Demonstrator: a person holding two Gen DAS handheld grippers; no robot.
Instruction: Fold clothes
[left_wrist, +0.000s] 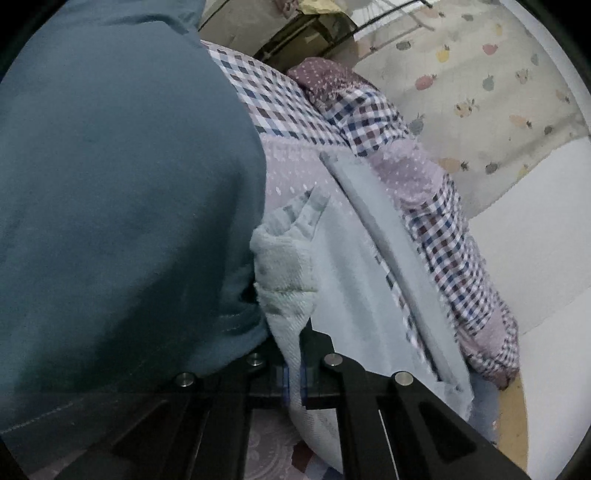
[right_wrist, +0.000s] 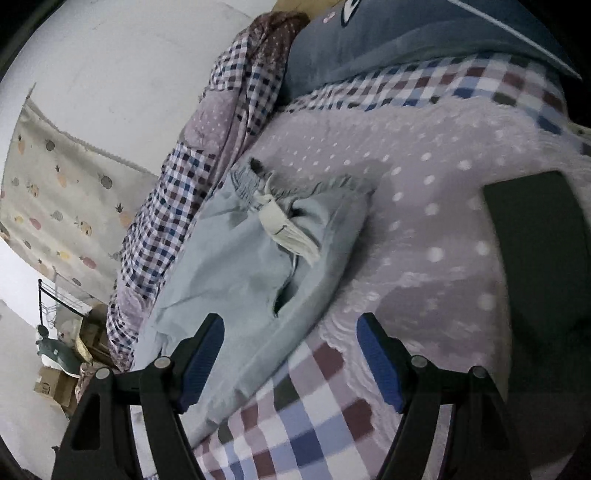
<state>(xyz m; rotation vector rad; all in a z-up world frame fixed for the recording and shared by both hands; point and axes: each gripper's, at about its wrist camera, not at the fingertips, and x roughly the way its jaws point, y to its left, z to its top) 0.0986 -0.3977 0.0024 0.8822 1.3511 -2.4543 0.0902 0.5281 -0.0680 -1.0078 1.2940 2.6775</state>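
A pale blue garment (right_wrist: 236, 266) with a gathered waistband lies crumpled on the bed, and a white woven piece (right_wrist: 288, 229) sticks out of it. In the right wrist view my right gripper (right_wrist: 291, 347) hovers open over the garment's near edge, its blue pads (right_wrist: 203, 354) apart and holding nothing. In the left wrist view my left gripper (left_wrist: 295, 354) is shut on the white woven cloth (left_wrist: 284, 273), which runs up from between its fingers. The pale blue garment (left_wrist: 362, 277) spreads just beyond, with a thick folded hem running diagonally across it.
The bed has a lilac dotted cover (right_wrist: 424, 192) and a checked quilt (right_wrist: 177, 192) bunched along the wall side. A large teal fabric mass (left_wrist: 110, 184) fills the left of the left wrist view. A dark flat object (right_wrist: 539, 251) lies at right. A fruit-print curtain (left_wrist: 480, 92) hangs behind.
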